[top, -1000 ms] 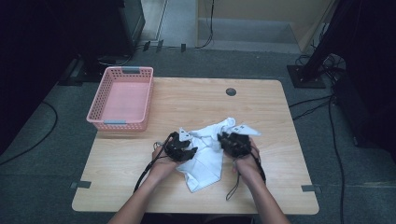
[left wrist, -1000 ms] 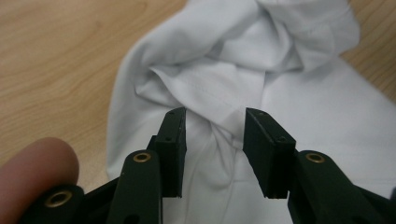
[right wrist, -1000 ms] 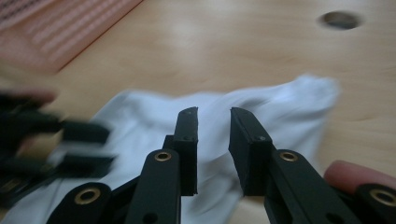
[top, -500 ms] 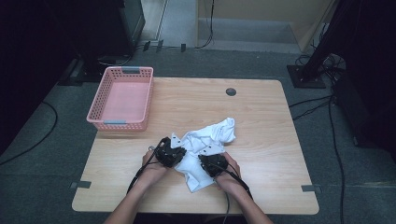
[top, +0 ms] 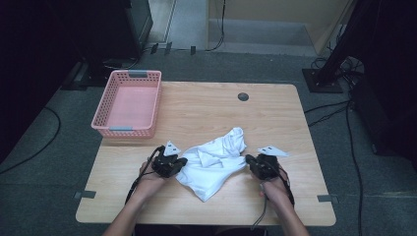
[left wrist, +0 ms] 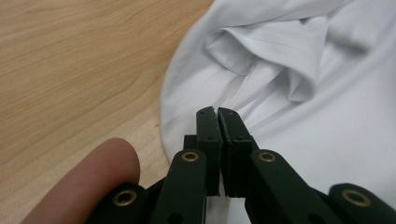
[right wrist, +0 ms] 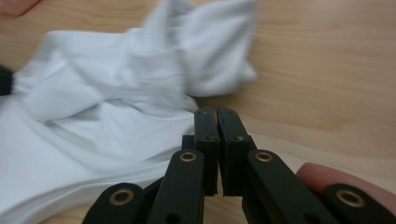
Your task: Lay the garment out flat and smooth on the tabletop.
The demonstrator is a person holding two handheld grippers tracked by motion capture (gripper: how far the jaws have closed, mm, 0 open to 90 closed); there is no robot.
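At the far left of the table (top: 206,105) stood the pink basket (top: 129,103), well apart from my hands. My left gripper (top: 168,164) lay at the left edge of the white shirt (top: 214,162), which sat crumpled near the middle of the table, toward my side. Its jaws had just been closing and were pressed together; in the left gripper view a thin fold of the shirt (left wrist: 299,93) ran in at the tips, so I was pinching its edge there, my fingertip (left wrist: 93,175) resting beside the gripper (left wrist: 217,111). The cloth stretched between my two grippers. My right gripper (top: 259,165) was at the shirt's right corner, its jaws likewise just closed tight; in the right gripper view the shirt (right wrist: 116,107) touched the tips of that gripper (right wrist: 217,111), but I could not tell whether any cloth was caught between them.
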